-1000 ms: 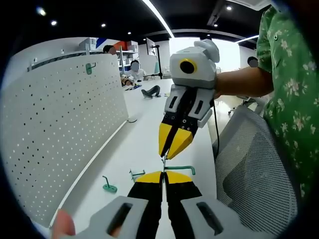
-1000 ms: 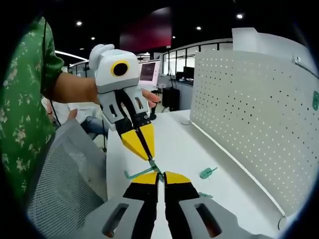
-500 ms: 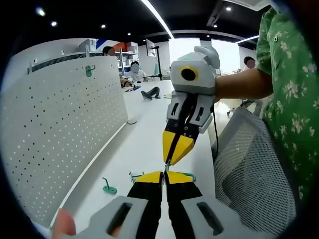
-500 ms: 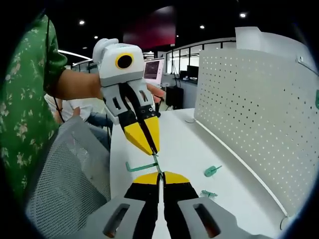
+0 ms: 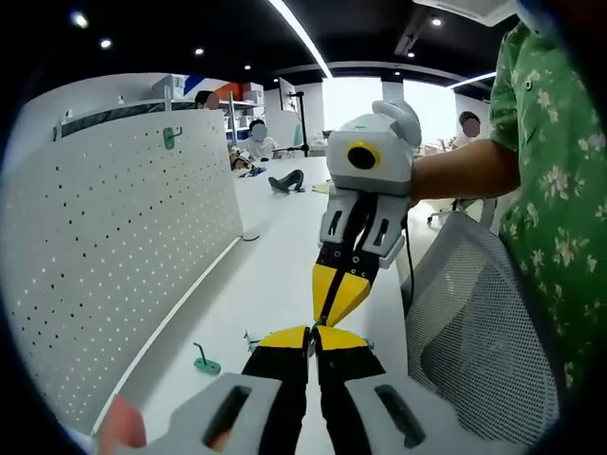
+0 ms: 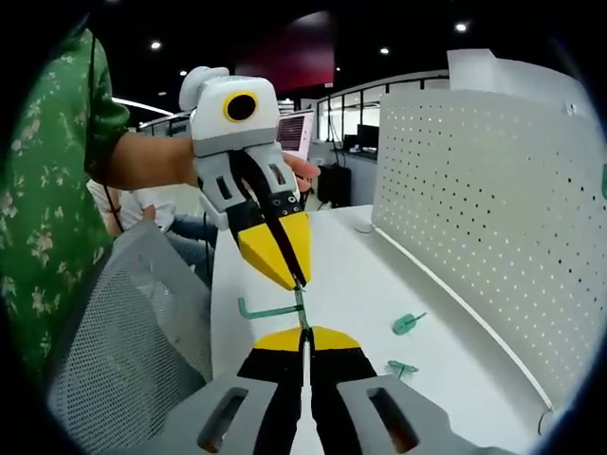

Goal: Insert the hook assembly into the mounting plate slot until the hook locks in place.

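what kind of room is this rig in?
Likely an open-plan office or lab: a long white table with a white pegboard along it, a mesh chair, recessed ceiling lights, and monitors behind.

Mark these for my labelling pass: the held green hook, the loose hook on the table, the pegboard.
held green hook [image 6: 270,310], right gripper view, its bar.
loose hook [image 5: 203,363], left gripper view, its base.
pegboard [image 5: 114,246], left gripper view, perforated face.
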`<state>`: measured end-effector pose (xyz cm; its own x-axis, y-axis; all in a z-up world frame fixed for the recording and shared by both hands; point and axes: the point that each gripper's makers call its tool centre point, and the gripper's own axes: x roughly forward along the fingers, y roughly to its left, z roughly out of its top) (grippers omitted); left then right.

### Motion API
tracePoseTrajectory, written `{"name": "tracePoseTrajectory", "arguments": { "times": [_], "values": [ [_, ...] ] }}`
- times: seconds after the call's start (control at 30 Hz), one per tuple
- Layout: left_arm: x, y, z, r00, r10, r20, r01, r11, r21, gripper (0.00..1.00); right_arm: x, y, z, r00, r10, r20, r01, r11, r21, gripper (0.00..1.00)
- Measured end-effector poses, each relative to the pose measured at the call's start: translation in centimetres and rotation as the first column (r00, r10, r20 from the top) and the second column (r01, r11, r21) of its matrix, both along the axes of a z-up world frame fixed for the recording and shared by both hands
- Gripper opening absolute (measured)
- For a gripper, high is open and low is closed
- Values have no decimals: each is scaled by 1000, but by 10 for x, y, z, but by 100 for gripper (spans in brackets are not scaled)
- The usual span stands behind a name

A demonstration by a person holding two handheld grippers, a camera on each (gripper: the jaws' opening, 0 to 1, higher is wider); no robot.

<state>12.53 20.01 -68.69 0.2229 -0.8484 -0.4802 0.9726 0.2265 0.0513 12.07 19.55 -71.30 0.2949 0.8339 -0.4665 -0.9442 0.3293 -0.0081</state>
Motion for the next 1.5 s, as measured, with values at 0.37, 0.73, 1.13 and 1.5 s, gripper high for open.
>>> {"name": "tracePoseTrajectory", "arguments": {
  "times": [0.37, 0.73, 1.13, 1.5],
  "values": [
    [1, -2, 1, 1000, 6, -16, -6, 1000, -10, 2, 2, 1, -2, 1000, -11, -5, 11, 1000, 9, 0],
    [0, -4, -2, 999, 8, -38, -8, 1000, -2, 1, 6, -2, -4, 999, -37, -22, 37, 999, 18, 1],
    [4, -4, -4, 999, 23, -45, -23, 1000, 5, 1, 12, -5, -2, 998, -67, 8, 67, 998, 22, 3],
    [10, 2, -8, 998, 47, -52, -45, 999, 24, 1, 14, -10, 1, 996, -76, 36, 76, 997, 14, 5]
  ]
}}
